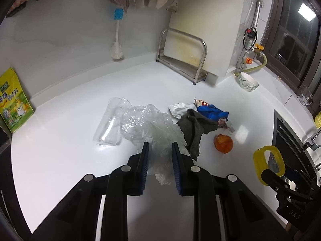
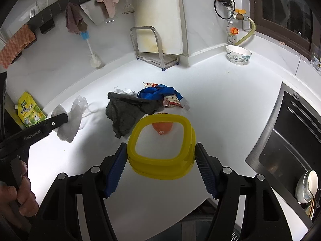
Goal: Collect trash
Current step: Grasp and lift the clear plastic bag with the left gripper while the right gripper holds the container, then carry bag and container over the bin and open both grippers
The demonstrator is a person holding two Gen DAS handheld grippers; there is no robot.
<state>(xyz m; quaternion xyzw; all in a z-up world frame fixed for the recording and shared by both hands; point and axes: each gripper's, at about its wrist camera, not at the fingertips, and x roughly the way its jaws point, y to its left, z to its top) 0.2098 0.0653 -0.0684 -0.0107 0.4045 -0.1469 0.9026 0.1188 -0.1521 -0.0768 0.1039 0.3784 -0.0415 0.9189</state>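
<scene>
The ring (image 2: 161, 146) was yellow, the cloth (image 2: 124, 114) dark grey, the strap (image 2: 158, 91) blue, and the bowl (image 2: 238, 55) white with blue pattern.

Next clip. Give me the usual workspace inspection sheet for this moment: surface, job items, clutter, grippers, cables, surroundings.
Surface: white counter, glossy.
Job's things: crumpled plastic bag, clear cup lying down, grey rag, blue strap, snack wrappers, orange peel.
Clutter: green pouch, bowl, brush.
Grippers: left gripper around the bag, gap visible; right gripper clamps yellow ring.
Cables: black loop by valve.
Surroundings: sink, rack, window.
</scene>
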